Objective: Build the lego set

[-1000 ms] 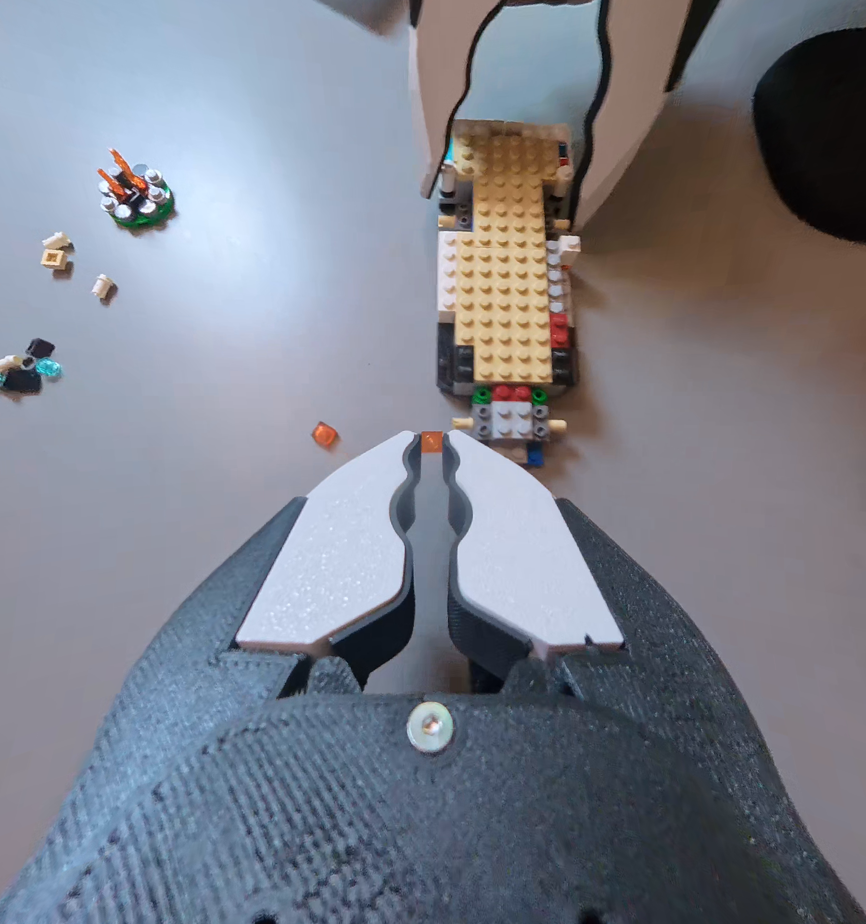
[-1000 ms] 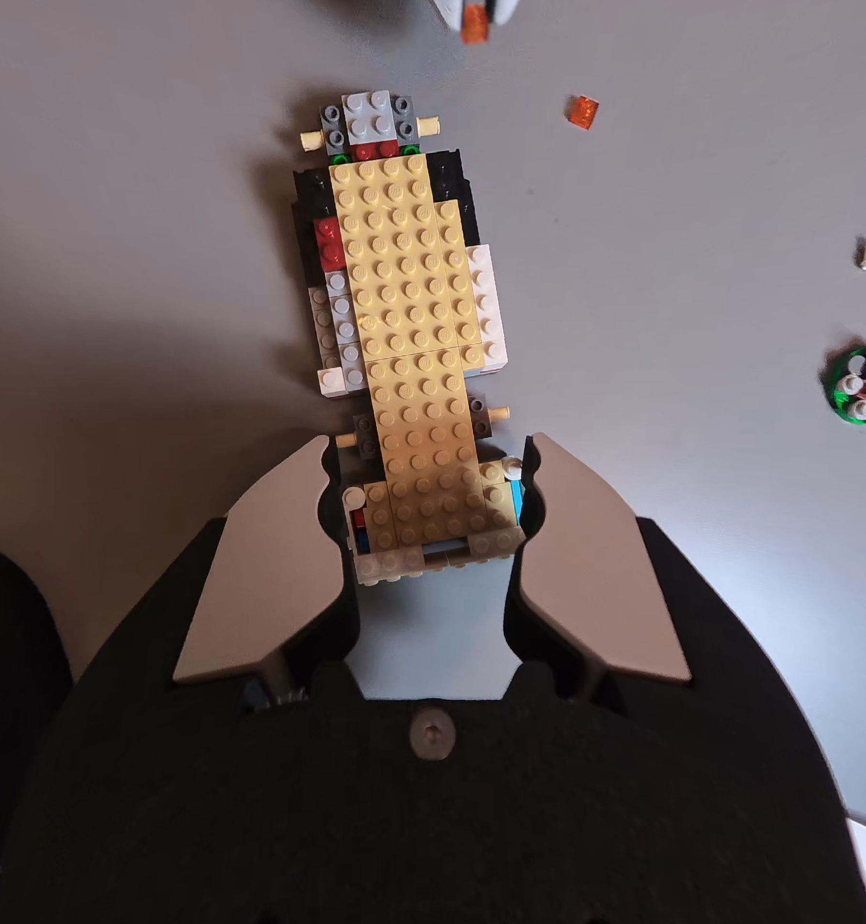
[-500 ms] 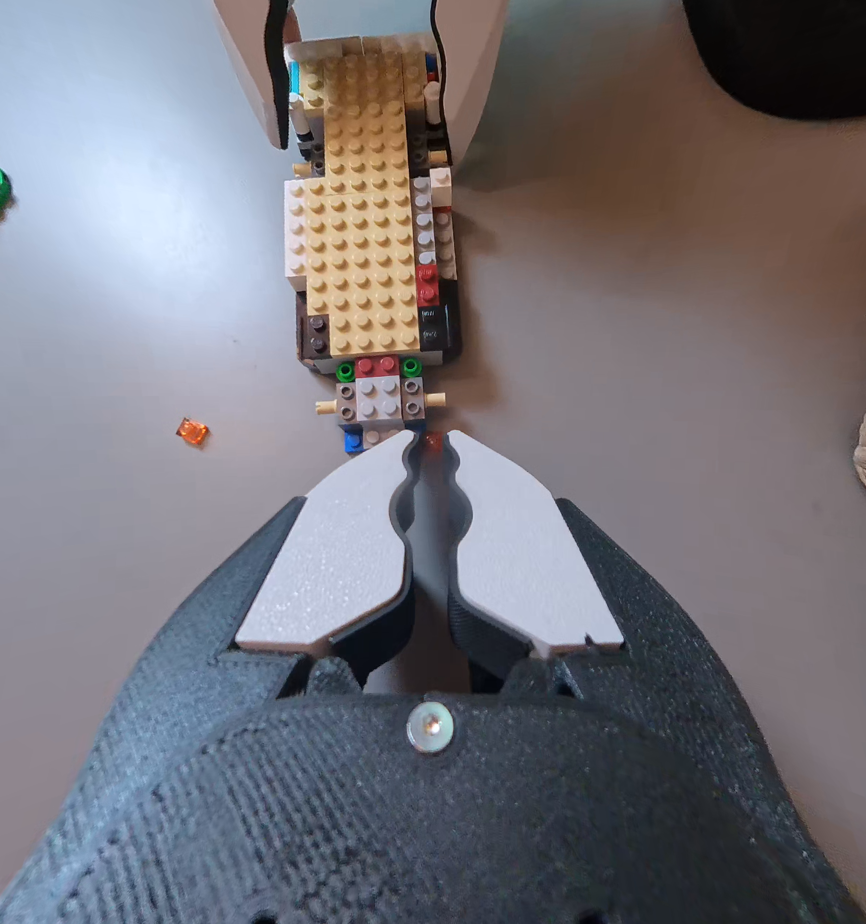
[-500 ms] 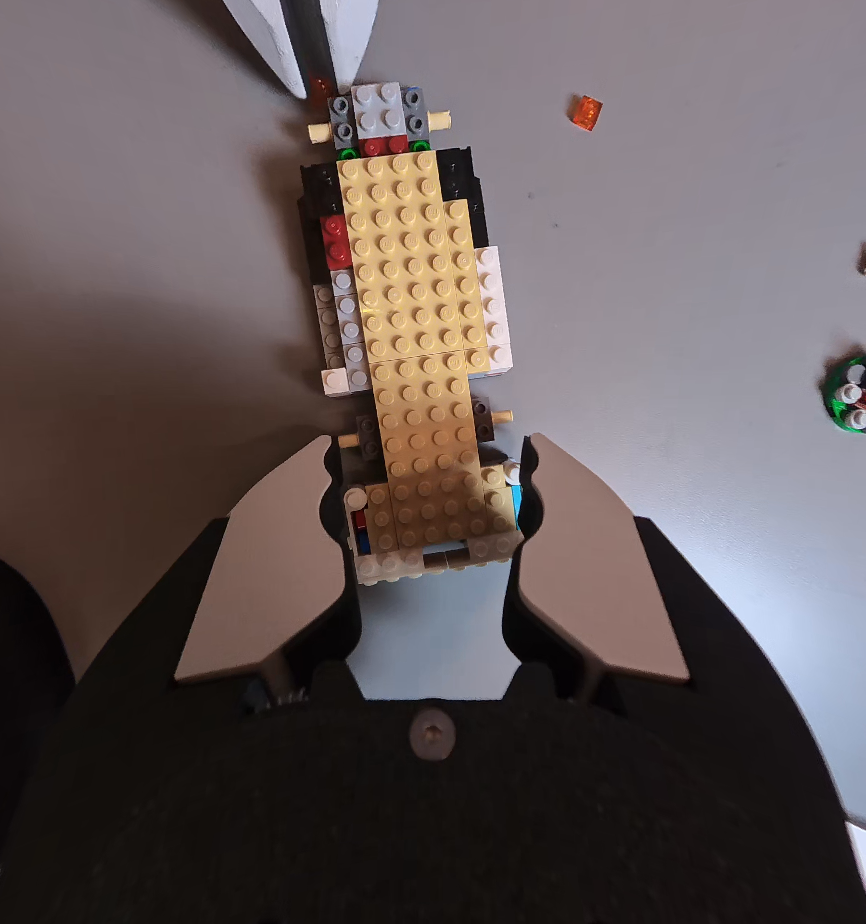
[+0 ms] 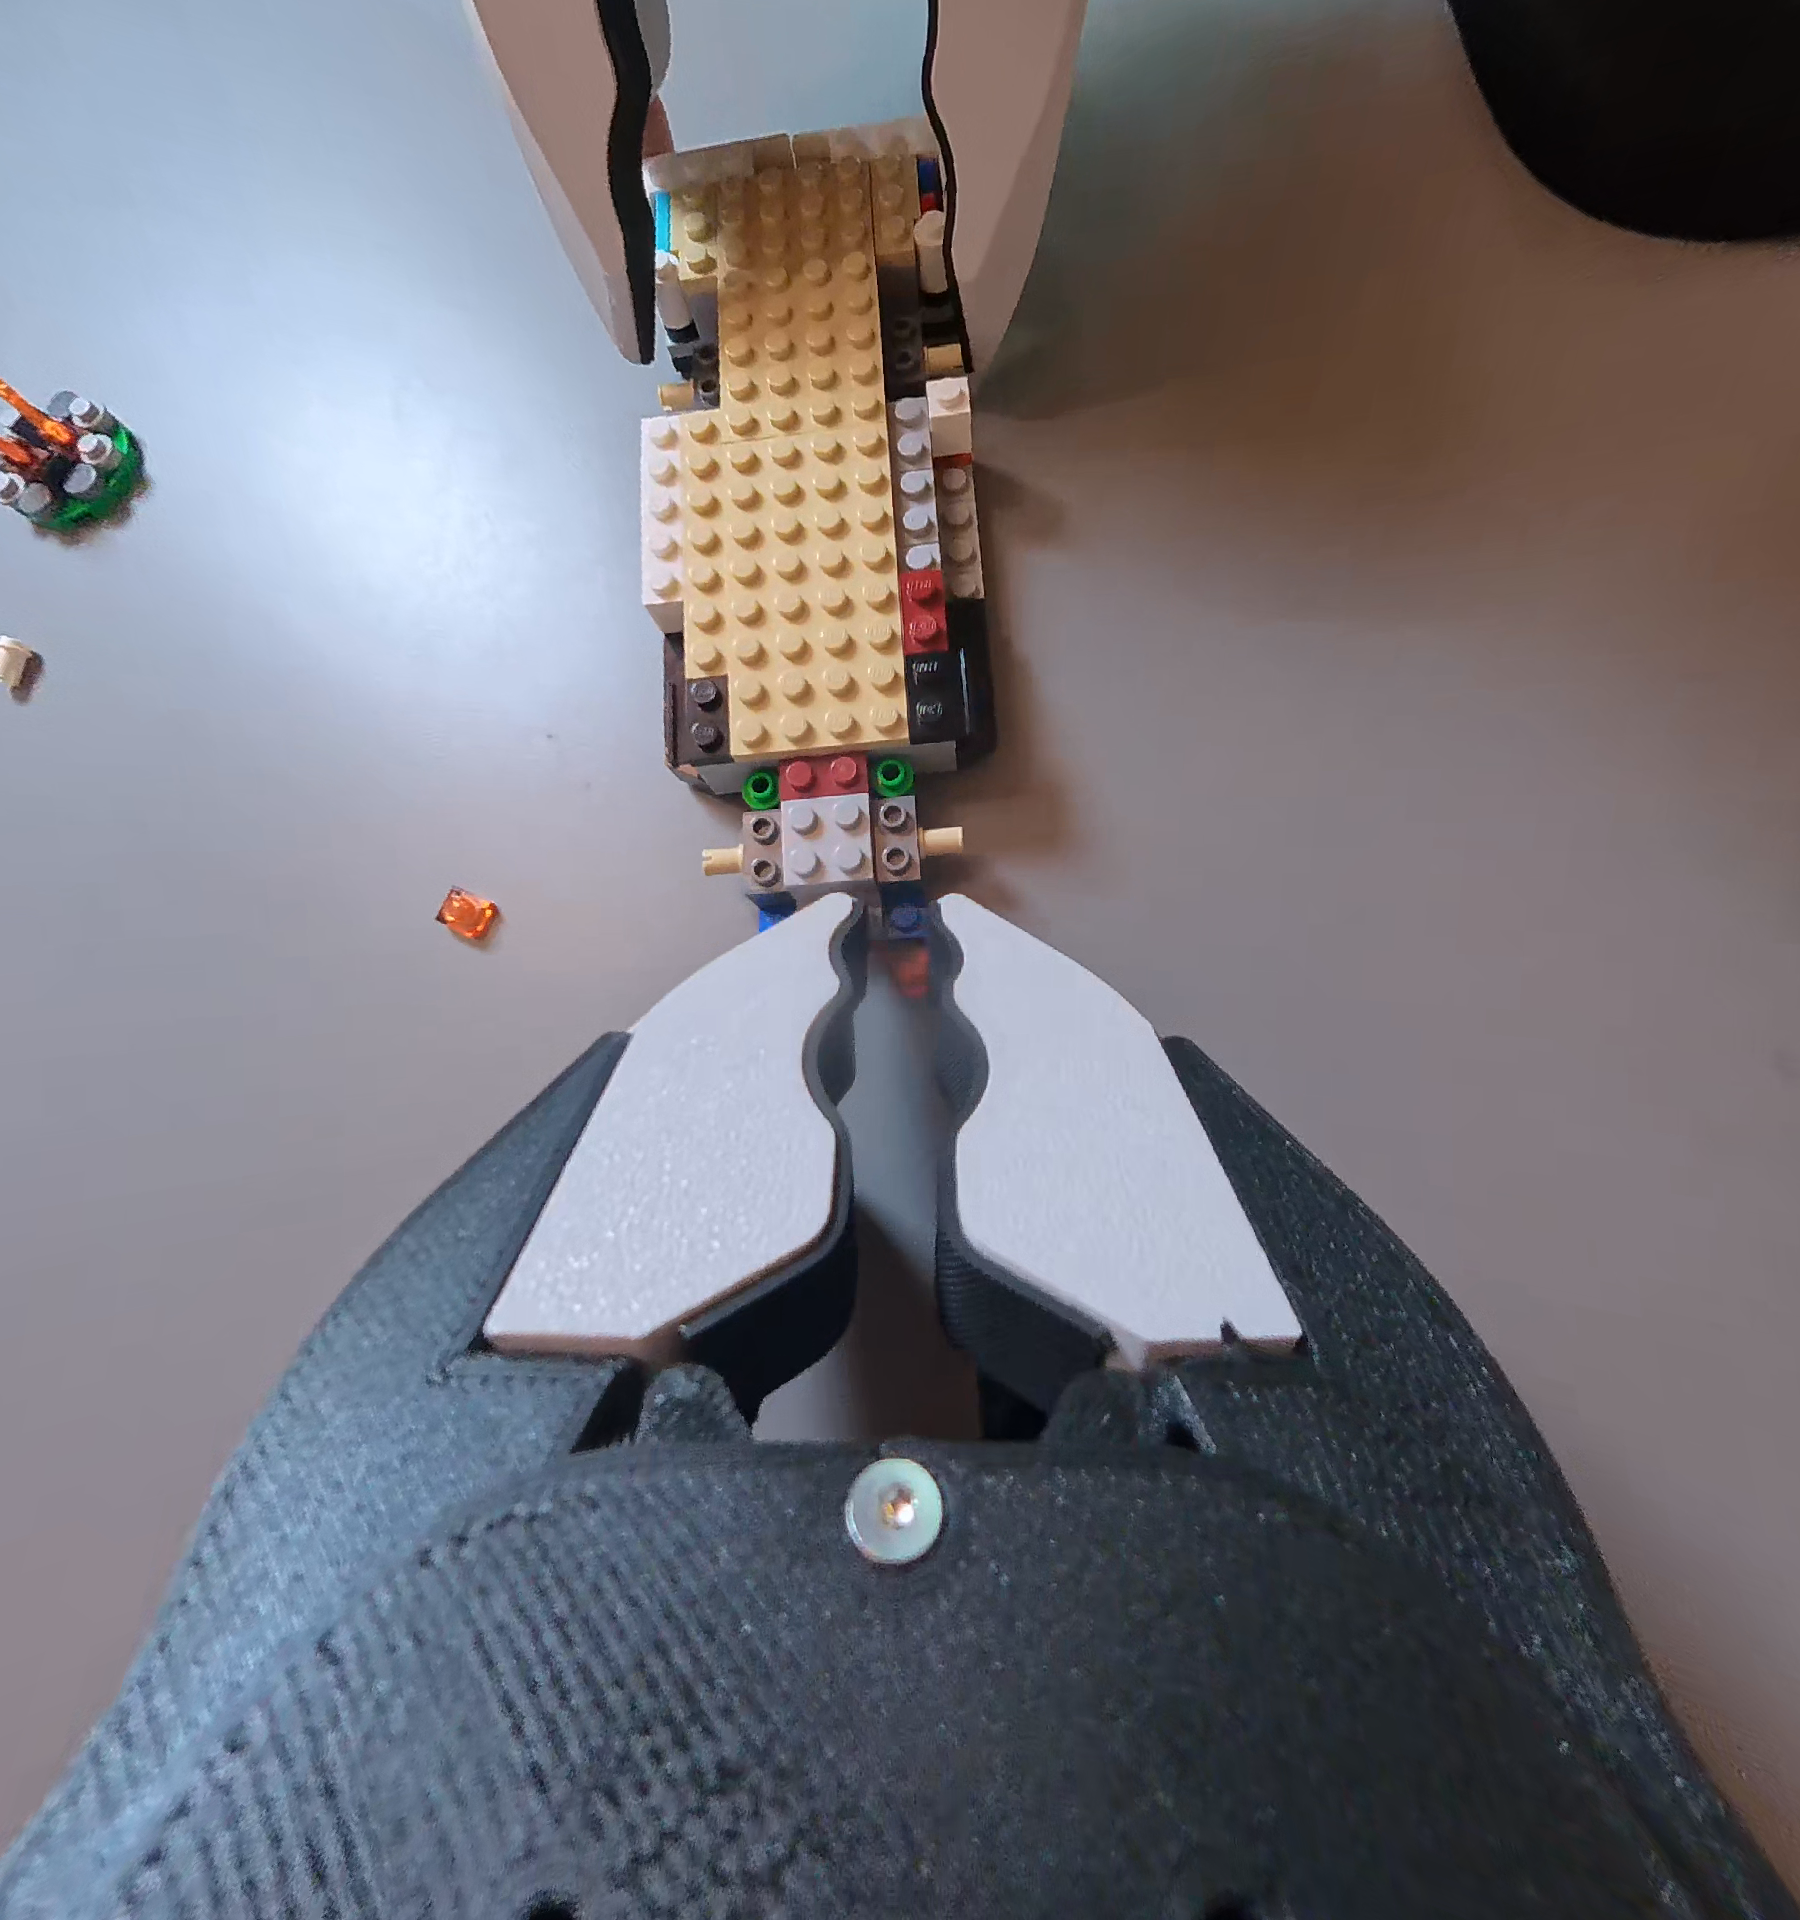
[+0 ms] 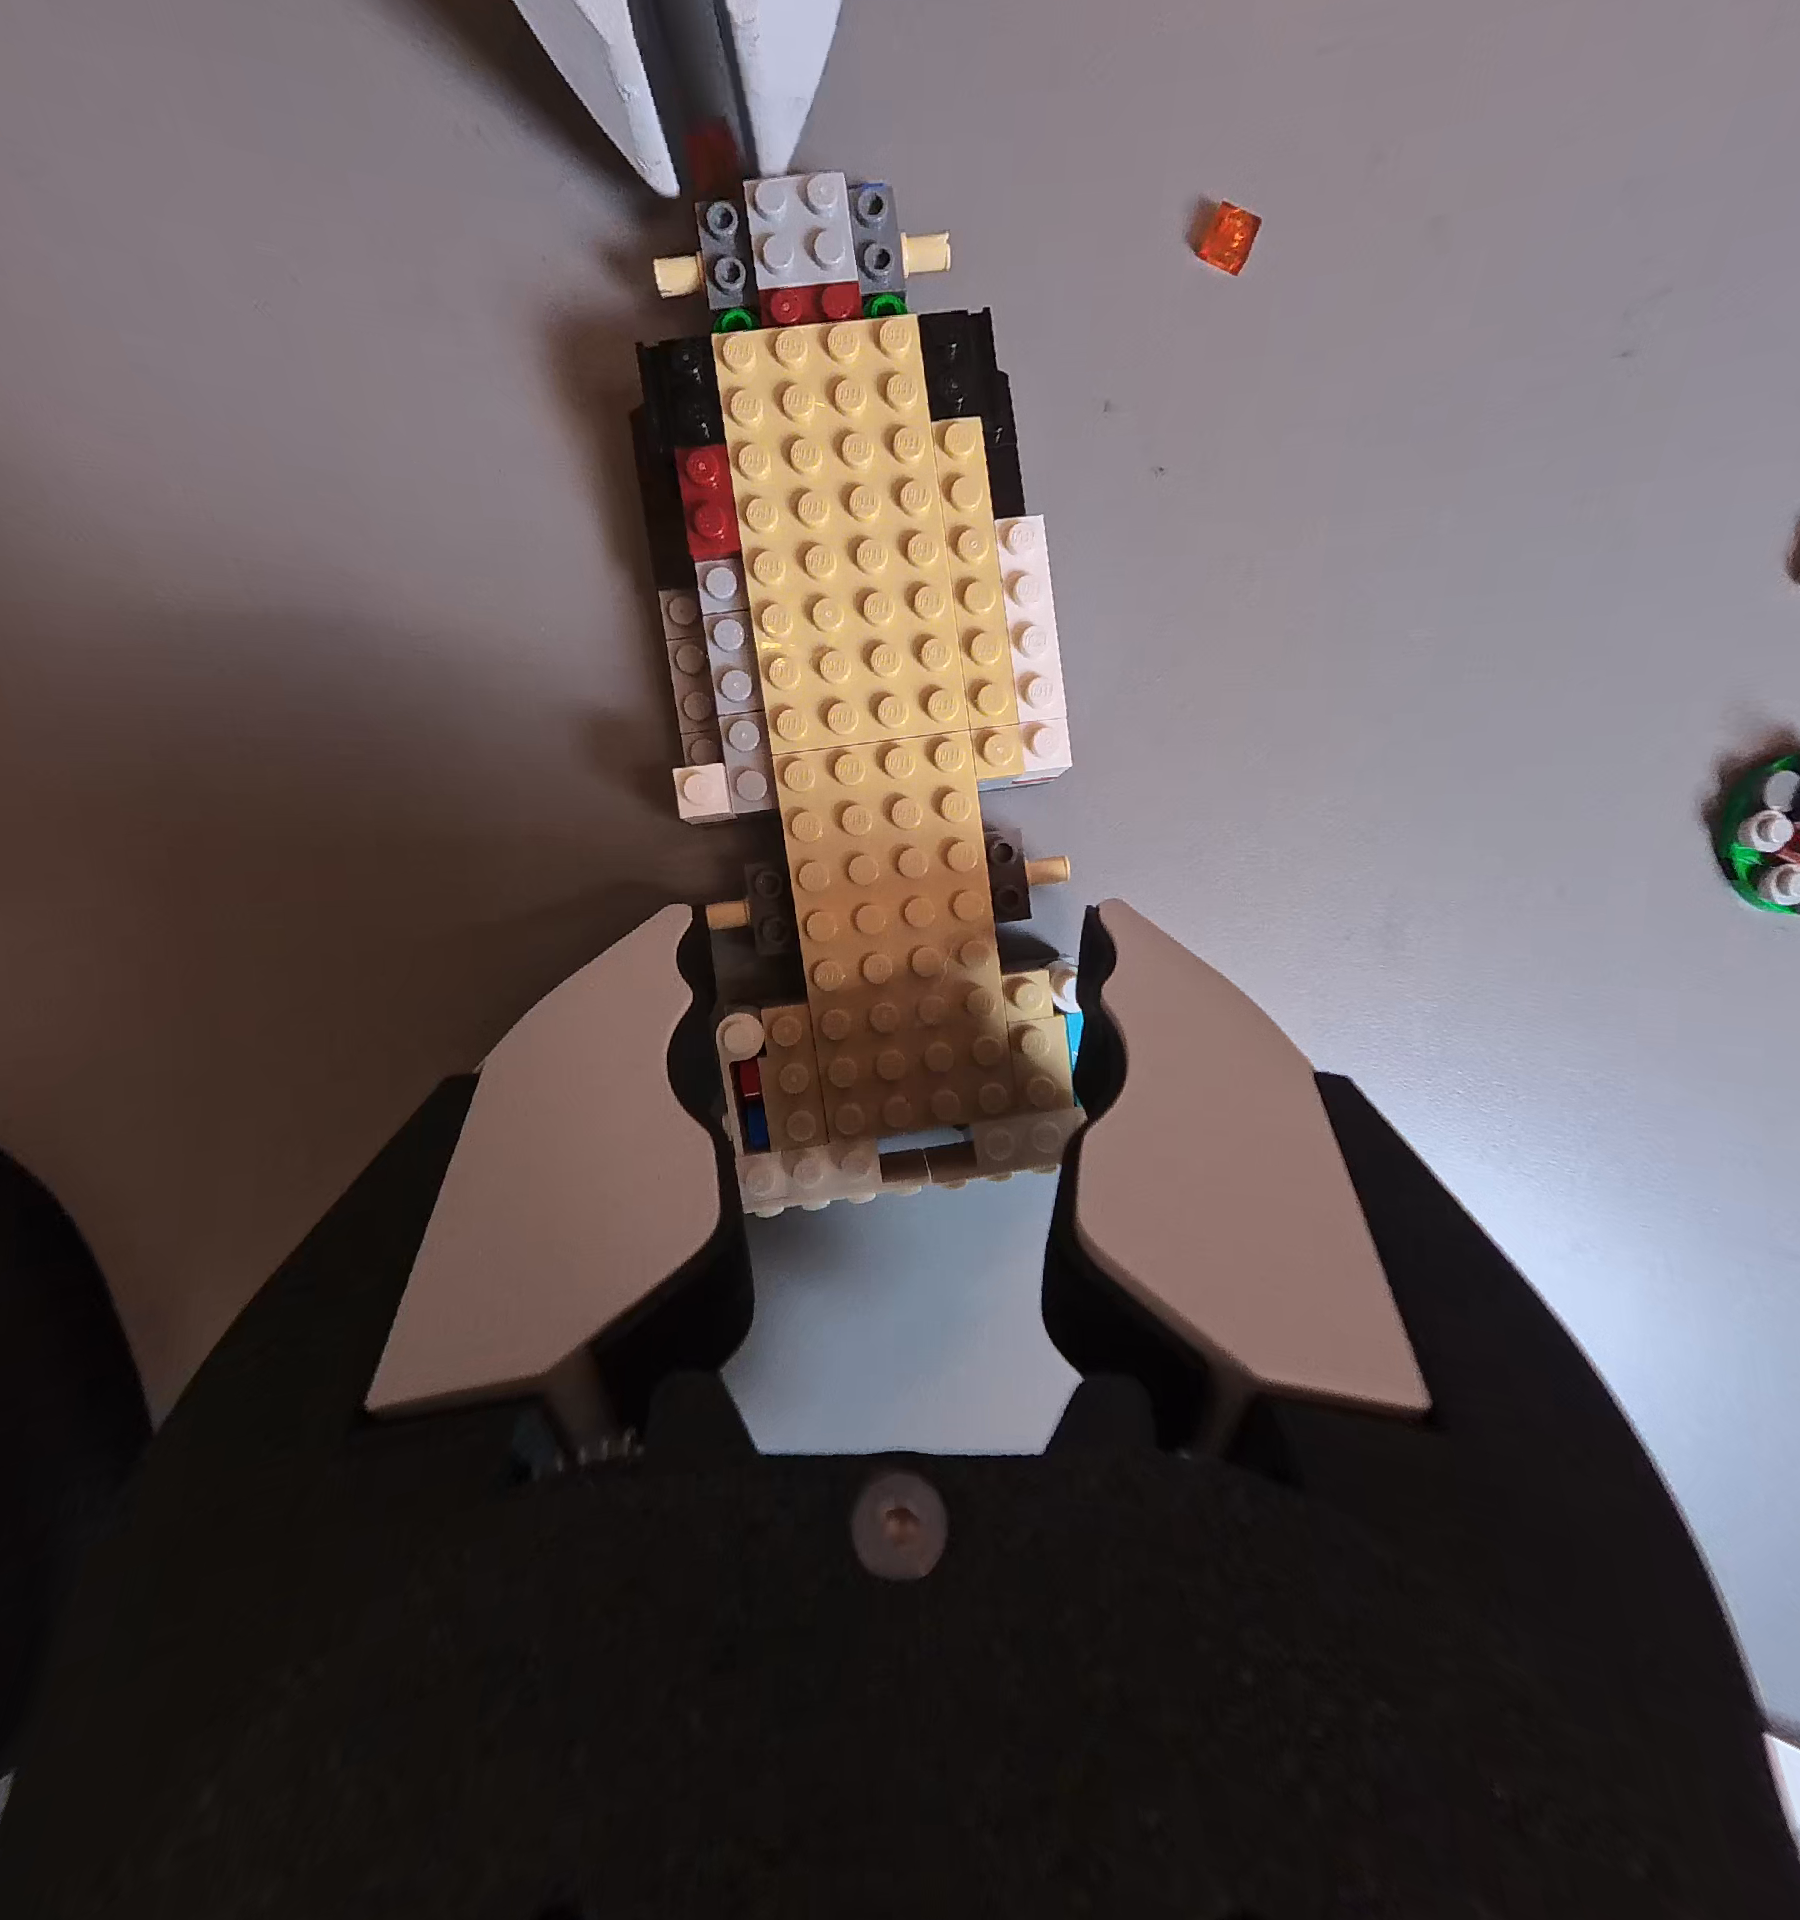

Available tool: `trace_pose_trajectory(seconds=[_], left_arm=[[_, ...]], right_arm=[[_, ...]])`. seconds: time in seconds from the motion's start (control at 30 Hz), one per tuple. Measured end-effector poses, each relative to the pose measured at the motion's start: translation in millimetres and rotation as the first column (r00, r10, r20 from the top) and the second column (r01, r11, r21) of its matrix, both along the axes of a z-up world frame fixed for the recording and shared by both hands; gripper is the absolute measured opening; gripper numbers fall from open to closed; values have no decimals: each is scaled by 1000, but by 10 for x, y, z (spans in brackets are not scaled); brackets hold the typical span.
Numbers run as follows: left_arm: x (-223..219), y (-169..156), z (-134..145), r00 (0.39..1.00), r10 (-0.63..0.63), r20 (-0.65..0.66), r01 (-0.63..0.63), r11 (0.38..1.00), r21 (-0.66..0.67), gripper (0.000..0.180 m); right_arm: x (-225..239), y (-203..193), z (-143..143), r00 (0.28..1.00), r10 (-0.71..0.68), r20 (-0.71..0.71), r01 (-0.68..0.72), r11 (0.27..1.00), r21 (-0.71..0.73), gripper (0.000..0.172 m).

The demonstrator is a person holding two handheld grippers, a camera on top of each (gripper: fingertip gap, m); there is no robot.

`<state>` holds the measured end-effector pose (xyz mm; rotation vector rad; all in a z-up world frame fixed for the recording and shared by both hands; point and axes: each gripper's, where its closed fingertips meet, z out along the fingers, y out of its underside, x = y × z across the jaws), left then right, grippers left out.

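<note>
Pinching a tiny translucent orange stud [image 5: 911,971], the left gripper [image 5: 901,920] noses the studded tan brick model's [image 5: 808,540] grey end, while the right gripper [image 6: 891,940] clamps its other end on the smooth grey table [image 5: 304,260].

Glossy studded plastic brick model [image 6: 854,644] on a smooth matt grey table [image 6: 1395,520]; matt, grainy fingers [image 5: 688,1143].

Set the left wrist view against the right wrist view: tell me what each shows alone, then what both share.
Left only: a blue stud at the model's near end, between the left tongs' tips.

Right only: red and blue bricks low at the end the right tongs straddle.

Both: the tan-topped brick model, a loose orange piece, a green round assembly and the grey table.
</note>
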<state>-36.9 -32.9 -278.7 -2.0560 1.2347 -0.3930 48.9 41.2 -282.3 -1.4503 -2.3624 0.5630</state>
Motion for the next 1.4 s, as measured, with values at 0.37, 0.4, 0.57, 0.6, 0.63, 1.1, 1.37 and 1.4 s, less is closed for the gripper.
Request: trace_pose_trajectory(seconds=[0.37, 0.4, 0.57, 0.6, 0.63, 1.1, 1.37, 1.4], left_arm=[[-103, -149, 9, 1000, 5, -29, -7, 998, -60, 14], [-127, -173, -5, 999, 17, -33, -19, 997, -79, 14], [-157, -226, -67, 997, 46, -62, -53, 992, -113, 13], [-149, -231, -74, 997, 48, -61, -55, 991, -120, 12], [-147, -225, -73, 997, 55, -63, -62, 991, -120, 10], [-132, -171, 11, 998, 66, -15, -66, 995, -70, 0], [-95, -192, -37, 999, 40, -12, -41, 994, -98, 17], [-84, -179, -55, 999, 34, -24, -36, 995, -92, 17]], right_arm=[[5, 26, -1, 1000, -9, 2, 9, 1000, 2, 67], [6, 27, -1, 1000, -9, 2, 9, 1000, 2, 67], [6, 28, -2, 1000, -7, 6, 7, 1000, 4, 67], [6, 28, -3, 1000, -7, 6, 7, 1000, 4, 67], [5, 27, -3, 1000, -8, 5, 8, 1000, 4, 67], [14, 45, 0, 1000, -27, -12, 27, 999, 24, 67], [73, 14, 218, 991, -77, -107, 83, 995, 55, 66], [86, -24, 237, 990, -78, -116, 84, 995, 50, 65]])
